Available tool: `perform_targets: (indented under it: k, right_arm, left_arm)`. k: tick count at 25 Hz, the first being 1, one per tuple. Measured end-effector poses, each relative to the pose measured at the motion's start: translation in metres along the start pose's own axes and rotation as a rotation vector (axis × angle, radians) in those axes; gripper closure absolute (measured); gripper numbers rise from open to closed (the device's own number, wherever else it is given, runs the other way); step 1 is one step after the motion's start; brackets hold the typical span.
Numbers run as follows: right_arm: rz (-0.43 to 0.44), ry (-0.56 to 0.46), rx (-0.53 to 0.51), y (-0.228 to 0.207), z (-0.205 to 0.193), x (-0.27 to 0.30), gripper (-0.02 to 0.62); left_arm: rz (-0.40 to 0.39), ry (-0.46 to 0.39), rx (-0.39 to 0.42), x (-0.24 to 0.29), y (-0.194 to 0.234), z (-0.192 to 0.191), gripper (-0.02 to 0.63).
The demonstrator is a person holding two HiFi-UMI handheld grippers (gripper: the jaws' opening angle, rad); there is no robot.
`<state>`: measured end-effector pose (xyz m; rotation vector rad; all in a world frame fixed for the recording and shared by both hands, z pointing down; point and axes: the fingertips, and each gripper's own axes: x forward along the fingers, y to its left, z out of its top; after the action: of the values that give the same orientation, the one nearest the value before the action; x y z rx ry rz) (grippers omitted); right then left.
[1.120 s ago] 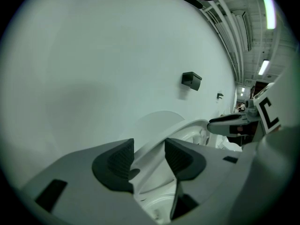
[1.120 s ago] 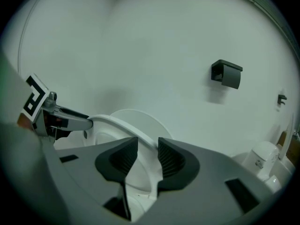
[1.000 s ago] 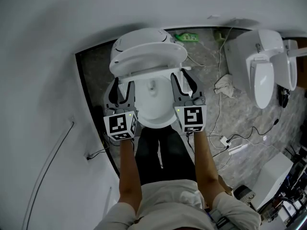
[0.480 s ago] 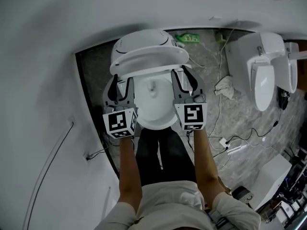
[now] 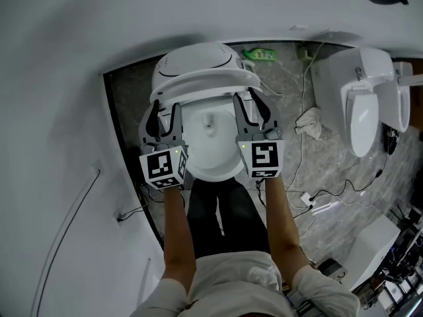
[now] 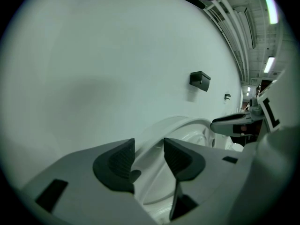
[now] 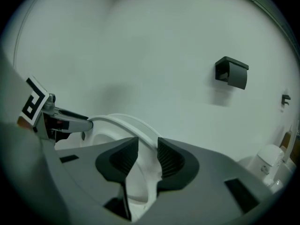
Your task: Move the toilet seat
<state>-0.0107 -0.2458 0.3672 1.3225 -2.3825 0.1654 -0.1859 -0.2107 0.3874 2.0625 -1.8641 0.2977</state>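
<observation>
Above the toilet bowl [image 5: 213, 167], the toilet seat [image 5: 205, 79] stands tilted up at its rear edge. The left gripper [image 5: 165, 108] clamps the seat's left rim and the right gripper [image 5: 248, 102] its right rim, pads pressing the plastic.

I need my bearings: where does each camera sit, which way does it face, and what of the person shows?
Head view: on the person's head, steeply down at the toilet seat; shows forearms, legs, left hand-held gripper, right hand-held gripper.
Left gripper view: on the left one, along its jaws, closed on the seat rim, toward the white wall.
Right gripper view: on the right one, likewise, jaws on the opposite rim.
Shared: each gripper view catches the other gripper.
</observation>
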Motion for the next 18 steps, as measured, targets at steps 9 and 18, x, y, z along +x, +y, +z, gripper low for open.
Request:
perform_targets:
  k: [9,18]
  right_arm:
    - [0.008,-0.008,-0.003,-0.003,0.004,0.011,0.451]
    - [0.016,-0.009,-0.011,-0.003,0.006,0.018,0.449]
  left_arm:
    - [0.017,-0.007,0.015,0.009,0.002,0.006,0.394]
    - [0.026,-0.013,0.024,0.013,0.003,0.009,0.394]
